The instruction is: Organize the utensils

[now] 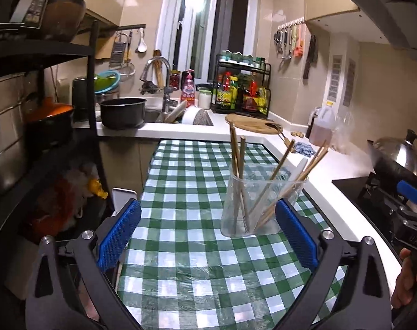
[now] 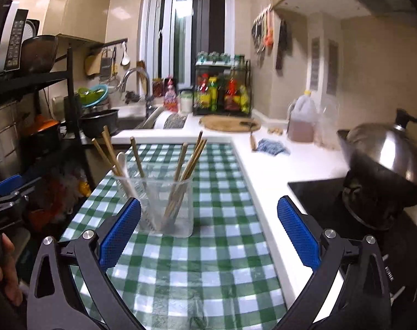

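Both claws gape, holding nothing: clear cup [image 1: 249, 206] of chopsticks [image 1: 237, 162] stands just beyond left gripper [image 1: 208, 228], toward its right pad, and ahead-left of right gripper [image 2: 208, 228].

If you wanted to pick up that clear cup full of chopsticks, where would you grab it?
Grip the clear cup low on its side walls, coming in level from the near side with the open right hand-held gripper. The chopsticks and white spoon fan out above the rim, so a grasp from above looks blocked. A low hold should keep it upright.
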A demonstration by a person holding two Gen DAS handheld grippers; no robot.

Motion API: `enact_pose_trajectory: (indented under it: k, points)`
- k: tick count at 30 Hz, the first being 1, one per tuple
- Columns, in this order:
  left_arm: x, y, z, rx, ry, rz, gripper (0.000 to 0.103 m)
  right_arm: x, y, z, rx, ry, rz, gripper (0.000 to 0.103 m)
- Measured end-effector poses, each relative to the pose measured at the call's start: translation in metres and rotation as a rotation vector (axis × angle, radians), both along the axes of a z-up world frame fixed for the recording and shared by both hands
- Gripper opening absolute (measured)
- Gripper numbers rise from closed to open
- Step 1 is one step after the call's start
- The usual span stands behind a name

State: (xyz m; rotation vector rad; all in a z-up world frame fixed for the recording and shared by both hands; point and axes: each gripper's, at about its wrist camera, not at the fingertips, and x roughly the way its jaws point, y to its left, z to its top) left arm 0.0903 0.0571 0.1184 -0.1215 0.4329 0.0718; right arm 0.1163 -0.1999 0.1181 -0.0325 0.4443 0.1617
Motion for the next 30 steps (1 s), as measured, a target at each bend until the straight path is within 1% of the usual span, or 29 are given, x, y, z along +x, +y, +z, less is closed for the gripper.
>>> enact_pose_trajectory:
  k: [3,6,9,13,18,30]
  points:
    - [0.003,-0.005,-0.008,0.012,0.029,-0.011,0.095,-0.002,0.005,-0.004,-0.009,0.011,0.023,0.098]
    - [0.005,-0.008,-0.013,-0.003,0.048,-0.028,0.095,0.001,0.003,-0.004,0.009,0.028,0.022,0.098]
    - [0.005,-0.010,-0.016,0.004,0.054,-0.023,0.095,0.003,0.002,-0.005,0.011,0.038,0.009,0.098]
    - [0.003,-0.011,-0.016,0.015,0.048,-0.017,0.095,0.002,0.005,-0.007,0.004,0.045,0.013,0.098]
    - [0.000,-0.009,-0.014,0.009,0.033,-0.016,0.095,0.002,0.008,-0.009,-0.003,0.047,0.015,0.098]
    - [0.000,-0.012,-0.015,0.022,0.031,-0.022,0.095,0.002,0.008,-0.010,-0.008,0.045,0.013,0.098]
